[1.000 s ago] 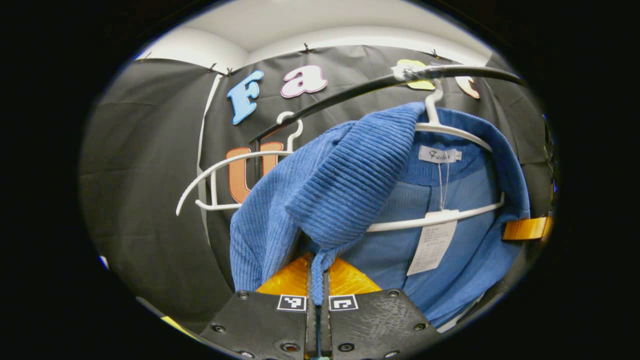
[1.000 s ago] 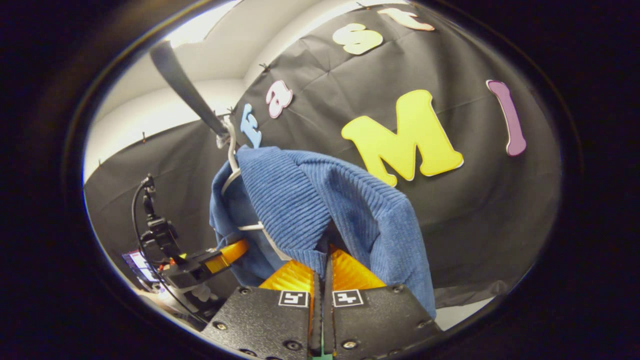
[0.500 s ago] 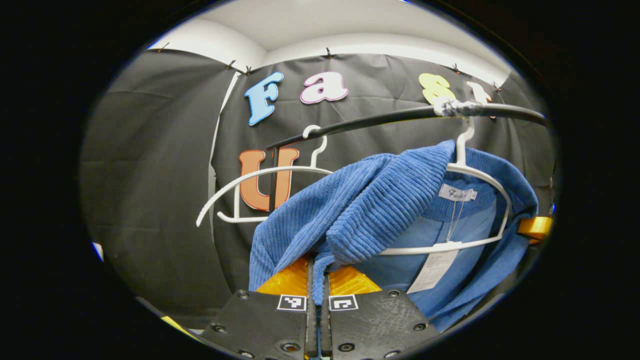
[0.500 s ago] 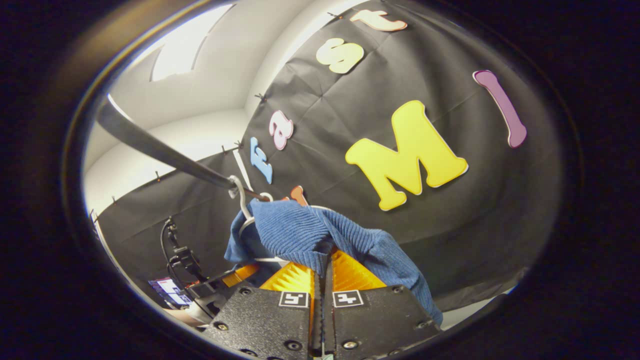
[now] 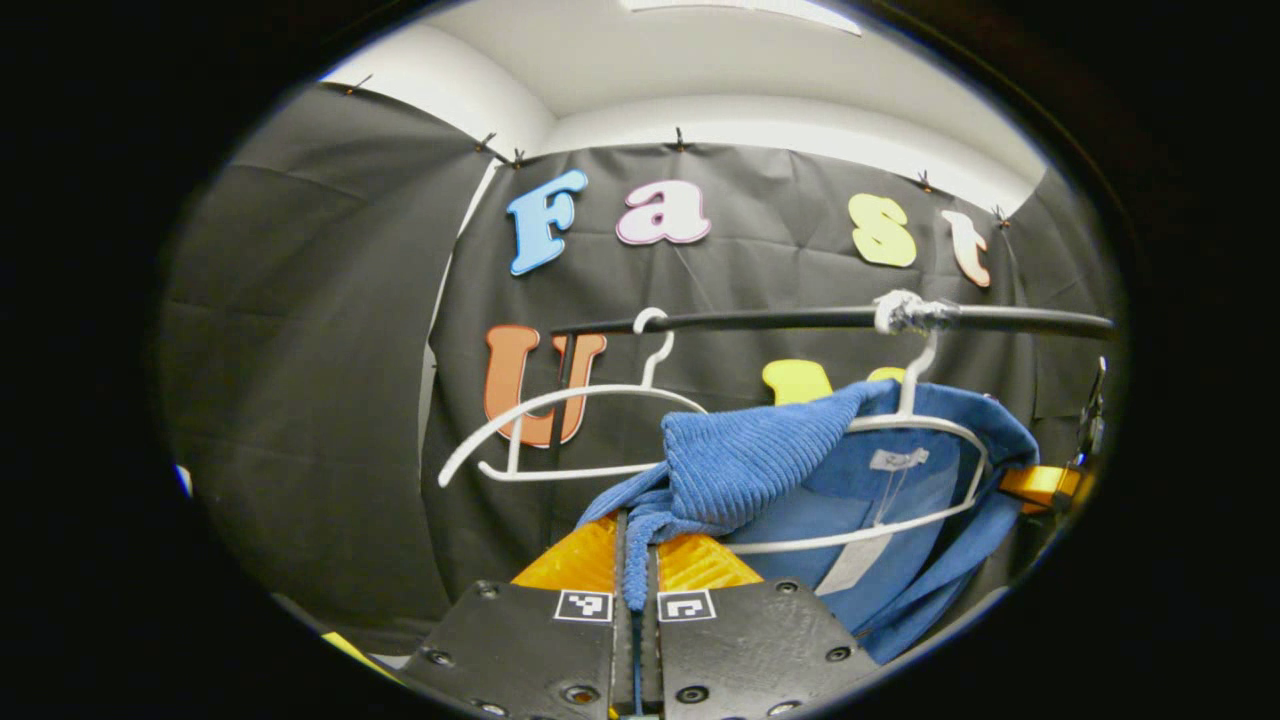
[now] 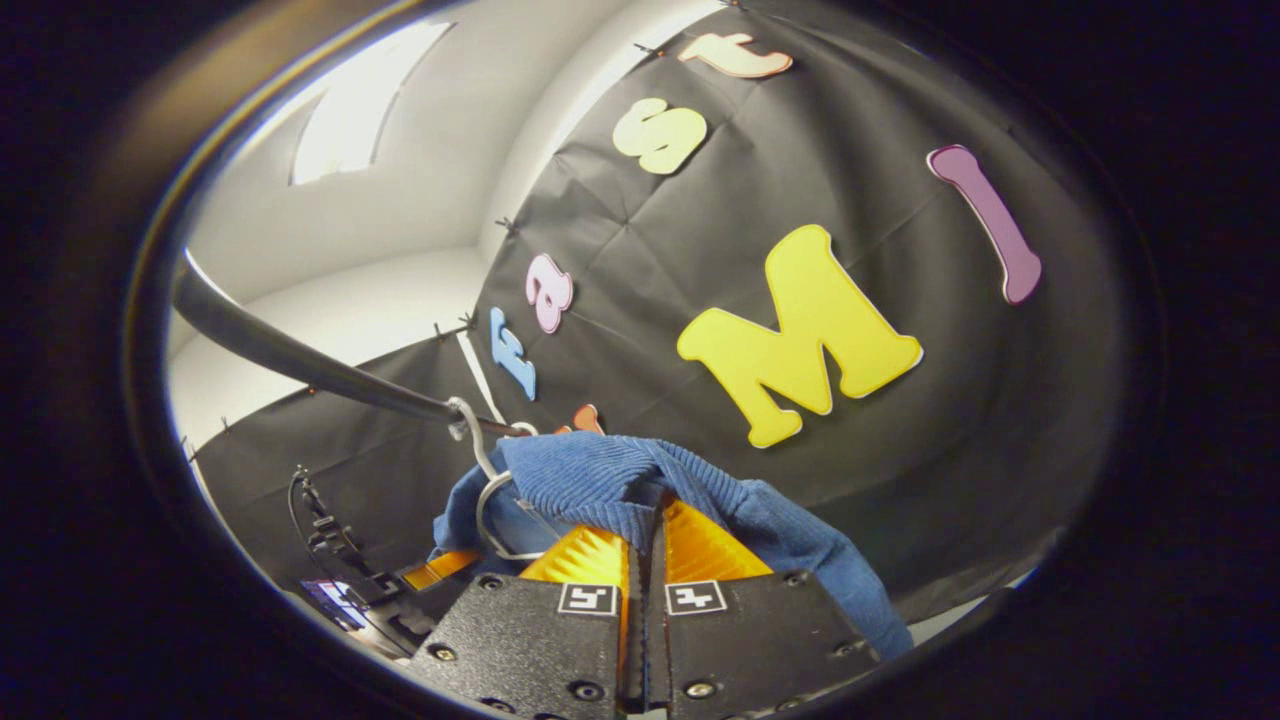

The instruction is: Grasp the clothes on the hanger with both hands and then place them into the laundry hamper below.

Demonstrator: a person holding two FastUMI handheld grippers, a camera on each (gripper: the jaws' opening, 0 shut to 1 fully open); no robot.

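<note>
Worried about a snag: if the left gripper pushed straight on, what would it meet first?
The left gripper, shut on the blue ribbed sweater, would likely push into its bunched fabric first; depth beyond is unclear.

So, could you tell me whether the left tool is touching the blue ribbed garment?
Touching: left gripper view shows the left tool pinching the blue ribbed garment.

Both gripper views look upward, close, sharing the blue garment (image 5: 760,460) and rail (image 6: 300,365)
</note>
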